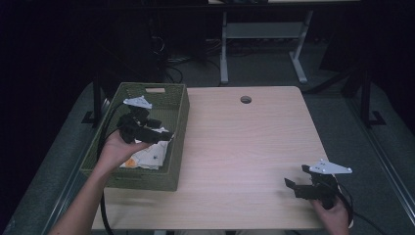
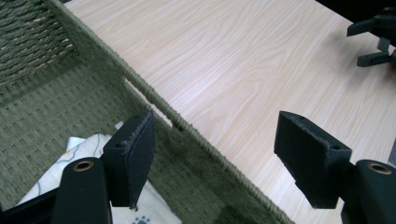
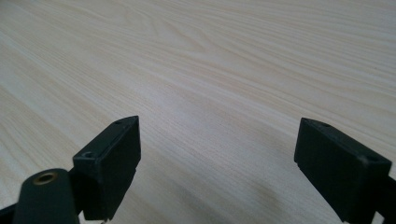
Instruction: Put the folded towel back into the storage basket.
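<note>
At the left of the high view the left gripper [image 1: 164, 135] hangs over the green woven basket [image 1: 178, 115], and its jaws stand wide with nothing between them. In the left gripper view the white printed cloth [image 2: 88, 151] lies at the lower left, on the basket floor under the left jaw, and the basket rim [image 2: 187, 126] runs diagonally across the middle of the frame. The cloth looks already put down – so the step in hand, I judge, is to take the gripper out of the basket cleanly.

To do it well, lift straight up first, and only then go toward the table [image 1: 244, 147]. One jaw sits close to the rim, so a sideways move too early could catch the wall and drag the basket. Keep the jaws wide until they are above the rim, that no fold of cloth follows them. Whether a corner of the cloth touches the pad I cannot tell – the view is too dark there.

The right gripper [image 1: 297, 182] waits at the lower right of the high view over bare table, jaws wide and empty.
</note>
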Demonstrator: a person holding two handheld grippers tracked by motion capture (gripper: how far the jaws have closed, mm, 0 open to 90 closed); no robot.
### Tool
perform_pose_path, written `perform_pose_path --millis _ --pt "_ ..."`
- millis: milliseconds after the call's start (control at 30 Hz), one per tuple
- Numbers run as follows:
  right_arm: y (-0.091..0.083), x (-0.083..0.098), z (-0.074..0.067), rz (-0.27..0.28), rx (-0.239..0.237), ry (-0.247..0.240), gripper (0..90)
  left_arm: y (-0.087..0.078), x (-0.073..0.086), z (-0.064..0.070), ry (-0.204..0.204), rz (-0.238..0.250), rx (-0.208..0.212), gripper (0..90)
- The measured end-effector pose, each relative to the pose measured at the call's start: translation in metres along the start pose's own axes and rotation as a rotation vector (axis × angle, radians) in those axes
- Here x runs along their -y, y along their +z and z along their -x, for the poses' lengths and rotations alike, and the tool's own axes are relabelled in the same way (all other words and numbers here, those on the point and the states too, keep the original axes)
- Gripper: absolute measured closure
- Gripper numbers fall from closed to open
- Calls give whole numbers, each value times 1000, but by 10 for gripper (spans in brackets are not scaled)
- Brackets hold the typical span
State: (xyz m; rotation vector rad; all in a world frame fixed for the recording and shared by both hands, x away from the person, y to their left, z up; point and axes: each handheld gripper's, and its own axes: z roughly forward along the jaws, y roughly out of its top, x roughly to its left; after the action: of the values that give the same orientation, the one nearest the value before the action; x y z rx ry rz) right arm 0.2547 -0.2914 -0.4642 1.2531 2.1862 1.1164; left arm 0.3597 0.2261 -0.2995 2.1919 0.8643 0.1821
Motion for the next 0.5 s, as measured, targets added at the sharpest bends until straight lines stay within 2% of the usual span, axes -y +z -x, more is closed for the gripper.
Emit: perform_pose_path --millis 500 --pt "0 0 0 3 2 0 143 10 -10 19 22 6 20 259"
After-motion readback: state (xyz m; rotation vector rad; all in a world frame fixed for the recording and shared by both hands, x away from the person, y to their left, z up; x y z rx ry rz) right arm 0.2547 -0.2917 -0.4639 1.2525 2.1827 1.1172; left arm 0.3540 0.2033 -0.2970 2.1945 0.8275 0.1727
